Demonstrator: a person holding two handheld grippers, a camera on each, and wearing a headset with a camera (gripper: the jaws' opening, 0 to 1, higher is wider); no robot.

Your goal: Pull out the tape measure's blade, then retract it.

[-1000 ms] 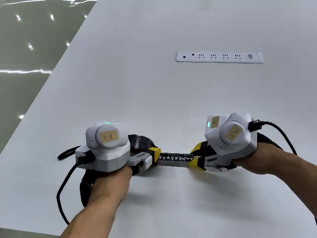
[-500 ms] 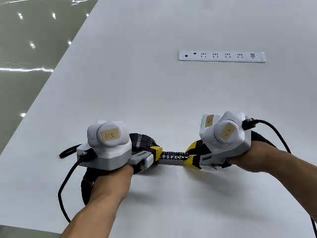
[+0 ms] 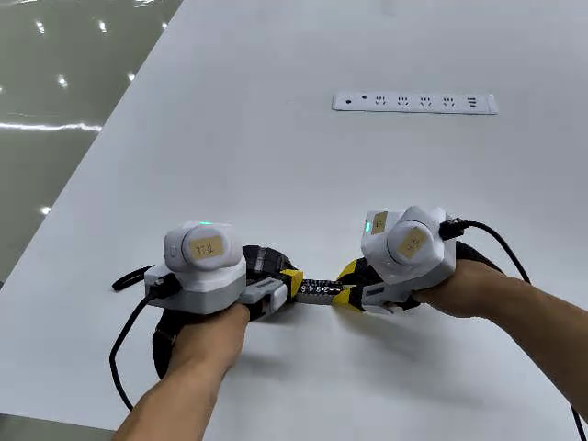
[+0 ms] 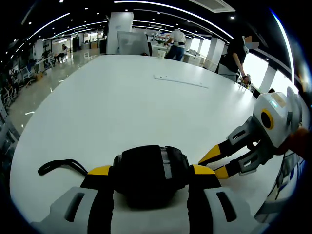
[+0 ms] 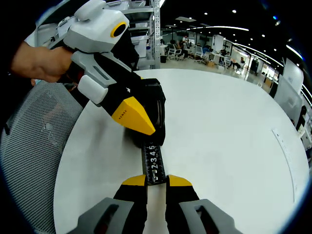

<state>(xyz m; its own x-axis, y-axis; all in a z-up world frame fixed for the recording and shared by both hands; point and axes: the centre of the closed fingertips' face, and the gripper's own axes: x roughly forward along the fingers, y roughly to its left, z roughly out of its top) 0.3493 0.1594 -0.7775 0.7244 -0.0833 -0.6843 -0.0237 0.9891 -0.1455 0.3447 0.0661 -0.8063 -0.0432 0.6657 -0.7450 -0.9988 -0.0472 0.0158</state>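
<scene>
A big open office hall with strip lights overhead, a glossy floor to one side, and a long white table (image 3: 276,138) with a power strip (image 3: 414,102) lying far up it. The work sits at the near edge, well apart from the strip.

The left gripper (image 3: 278,288) has its jaws clamped round the black case (image 3: 265,262), one yellow tip on each flank, as its own view shows plainly. The case rests on the table or just above it; I cannot tell which. The right gripper (image 3: 345,283) faces it from close by, its jaws pinched together on the end of the blade (image 3: 319,288).

Only a short run of blade is out. In the right gripper view it bridges the small gap from the case's mouth to the jaw tips, with a few low numbers readable. From this alone I'd judge the task is near one of its ends, either a pull just begun or a retract almost finished, and which one the scene does not say. Either way the blade is not fully home, so something is left to do.

The blade's long axis runs left to right across the table, roughly along the near edge, printed face up and about level. The case's mouth points toward the right gripper.
</scene>
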